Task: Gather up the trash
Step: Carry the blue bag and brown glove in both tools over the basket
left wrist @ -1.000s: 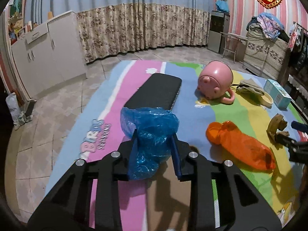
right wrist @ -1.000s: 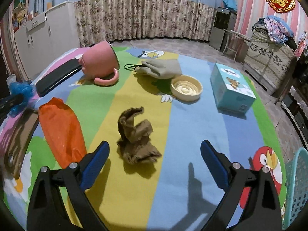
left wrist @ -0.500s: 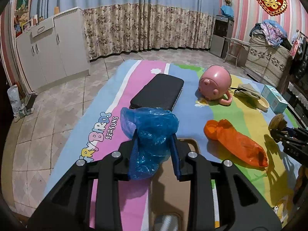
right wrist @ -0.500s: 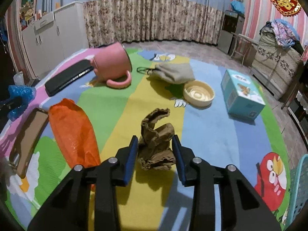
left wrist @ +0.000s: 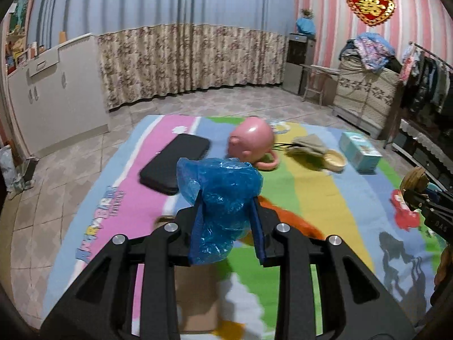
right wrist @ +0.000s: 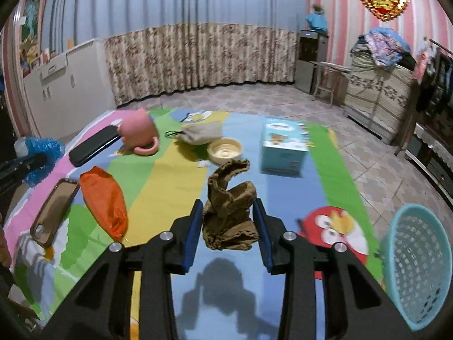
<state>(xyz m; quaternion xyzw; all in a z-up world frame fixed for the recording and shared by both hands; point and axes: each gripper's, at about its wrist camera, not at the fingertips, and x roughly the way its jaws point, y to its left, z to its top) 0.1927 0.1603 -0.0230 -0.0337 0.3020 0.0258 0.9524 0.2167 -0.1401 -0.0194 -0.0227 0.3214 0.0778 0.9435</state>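
Observation:
My left gripper (left wrist: 226,226) is shut on a crumpled blue plastic bag (left wrist: 223,195) and holds it above the colourful mat. My right gripper (right wrist: 228,226) is shut on a crumpled brown paper wad (right wrist: 229,209) and holds it off the mat. An orange plastic bag (right wrist: 103,198) lies on the mat at the left of the right wrist view; it also shows behind the blue bag in the left wrist view (left wrist: 288,221). A turquoise mesh basket (right wrist: 419,263) stands on the floor at the right edge of the mat. The right gripper with the brown wad (left wrist: 414,178) shows at the far right of the left wrist view.
On the mat (right wrist: 175,175) lie a pink mug (right wrist: 140,136) on its side, a black case (right wrist: 93,144), a phone (right wrist: 53,209), a grey pouch (right wrist: 201,133), a cream bowl (right wrist: 225,150) and a light blue box (right wrist: 283,147). White cabinets stand at left, furniture at right.
My right gripper closed on the brown paper wad and lifted it off the mat. Both grippers rose and swung right, bringing the basket into view. The left still holds the blue bag.

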